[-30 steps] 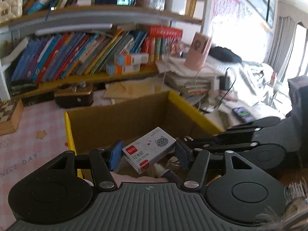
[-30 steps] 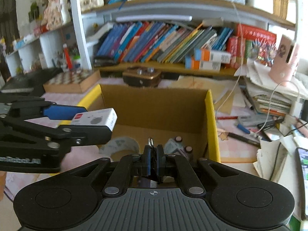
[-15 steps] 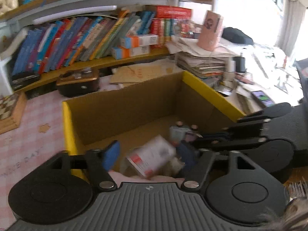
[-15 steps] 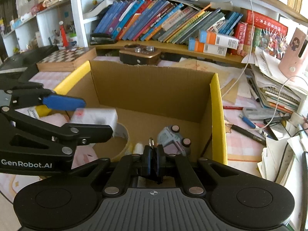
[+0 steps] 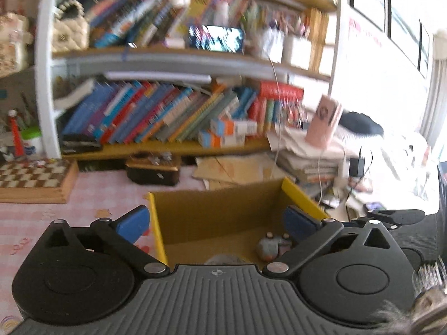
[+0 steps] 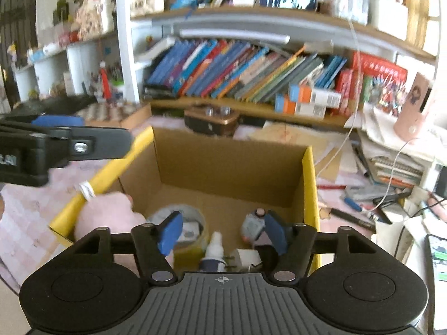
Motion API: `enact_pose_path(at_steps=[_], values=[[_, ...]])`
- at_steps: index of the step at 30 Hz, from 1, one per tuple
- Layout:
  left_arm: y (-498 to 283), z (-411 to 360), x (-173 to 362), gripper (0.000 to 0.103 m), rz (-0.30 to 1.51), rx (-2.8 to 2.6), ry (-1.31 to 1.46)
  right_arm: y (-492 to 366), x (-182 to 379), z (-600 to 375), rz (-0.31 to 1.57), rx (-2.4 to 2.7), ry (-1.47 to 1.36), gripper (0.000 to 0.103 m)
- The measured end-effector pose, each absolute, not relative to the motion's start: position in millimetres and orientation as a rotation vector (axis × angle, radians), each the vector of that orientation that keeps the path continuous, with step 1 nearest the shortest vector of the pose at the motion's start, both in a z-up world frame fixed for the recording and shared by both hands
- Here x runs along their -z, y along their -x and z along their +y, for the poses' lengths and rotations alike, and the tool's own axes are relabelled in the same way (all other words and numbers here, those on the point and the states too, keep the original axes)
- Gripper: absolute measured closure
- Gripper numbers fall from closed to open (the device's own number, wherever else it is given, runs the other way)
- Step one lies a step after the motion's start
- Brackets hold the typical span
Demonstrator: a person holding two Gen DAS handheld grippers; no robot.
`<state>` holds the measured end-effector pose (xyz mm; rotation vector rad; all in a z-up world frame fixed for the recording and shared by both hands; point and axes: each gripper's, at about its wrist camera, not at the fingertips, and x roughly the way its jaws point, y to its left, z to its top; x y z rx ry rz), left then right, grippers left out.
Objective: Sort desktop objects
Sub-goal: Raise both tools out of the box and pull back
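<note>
A yellow-edged cardboard box stands on the desk, also in the left wrist view. Inside lie a tape roll with a small white box in it, a grey toy car, a white bottle, a white plug and a pink plush. My left gripper is open and empty above the box's near left part; it shows at left in the right wrist view. My right gripper is open and empty over the box's contents.
A bookshelf full of books runs behind. A chessboard box and a dark wooden box lie on the pink desk mat. Paper stacks, cables, pens and a phone crowd the right side. A pink cup stands on the papers.
My left gripper let the small white box fall into the cardboard box, opened wide and rose. My right gripper went from shut to open over the box.
</note>
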<state>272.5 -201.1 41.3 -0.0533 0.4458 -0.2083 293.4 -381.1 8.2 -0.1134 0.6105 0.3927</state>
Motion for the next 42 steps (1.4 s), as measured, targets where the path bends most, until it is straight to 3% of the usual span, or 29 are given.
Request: enact_pose_path(at_steps=[2, 10, 30, 42], values=[[-256, -191, -47, 0.0, 0.423, 0.184, 0.072, -282, -17, -381, 0.567, -0.374, 0.086, 0.017], [-189, -148, -47, 0.0, 0.418, 0.052, 0.111, -233, -31, -375, 0.485, -0.302, 0.011, 0.007], [-29, -80, -8, 0.0, 0.498, 0.028, 0.192, -79, -3, -315, 0.587, -0.217, -0.033, 0.004], [22, -60, 2, 0.0, 0.559, -0.004, 0.128, -23, 5, -279, 0.632, -0.22, -0.004, 0.004]])
